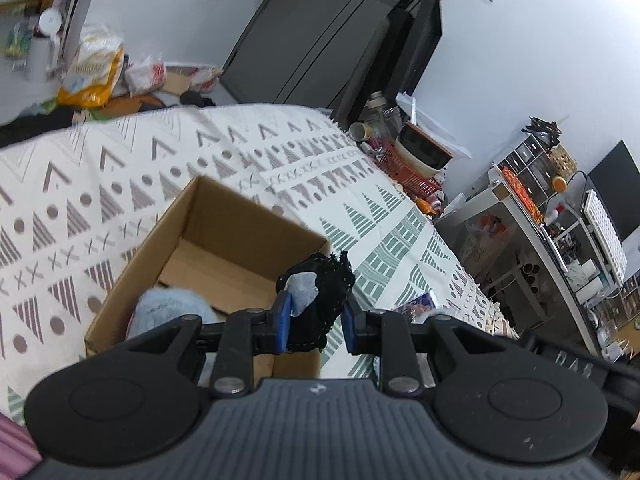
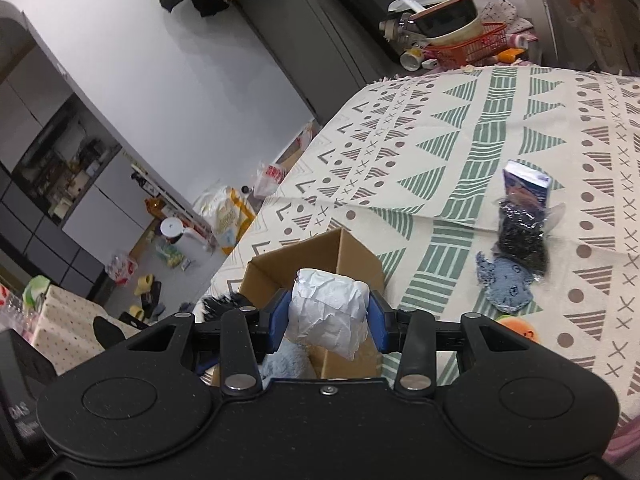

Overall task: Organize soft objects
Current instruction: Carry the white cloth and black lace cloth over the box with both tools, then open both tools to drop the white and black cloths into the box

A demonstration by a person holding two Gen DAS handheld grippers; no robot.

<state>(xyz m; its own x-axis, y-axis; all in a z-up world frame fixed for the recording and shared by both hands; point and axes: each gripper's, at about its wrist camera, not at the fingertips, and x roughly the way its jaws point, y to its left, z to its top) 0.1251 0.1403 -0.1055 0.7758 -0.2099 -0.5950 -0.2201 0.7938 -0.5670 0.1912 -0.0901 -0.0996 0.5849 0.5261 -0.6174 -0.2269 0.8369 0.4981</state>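
An open cardboard box (image 1: 208,216) stands on the patterned tablecloth (image 1: 120,168) with a fluffy light-blue item (image 1: 168,312) lying in it. My left gripper (image 1: 315,318) hangs over the box's near right corner, shut on a black fabric bundle (image 1: 328,292) with a grey-blue patch. In the right wrist view my right gripper (image 2: 329,306) is shut on a crumpled white tissue wad (image 2: 328,316), held above the same box (image 2: 352,256); the light-blue item (image 2: 288,356) shows below it.
On the cloth to the right lie a blue-grey cloth (image 2: 506,286), a black item in clear wrap (image 2: 520,236), a purple tissue pack (image 2: 528,180) and an orange ball (image 2: 520,330). A red basket (image 2: 476,50) with bowls sits at the far end. Shelving (image 1: 540,208) stands beyond the table's right edge.
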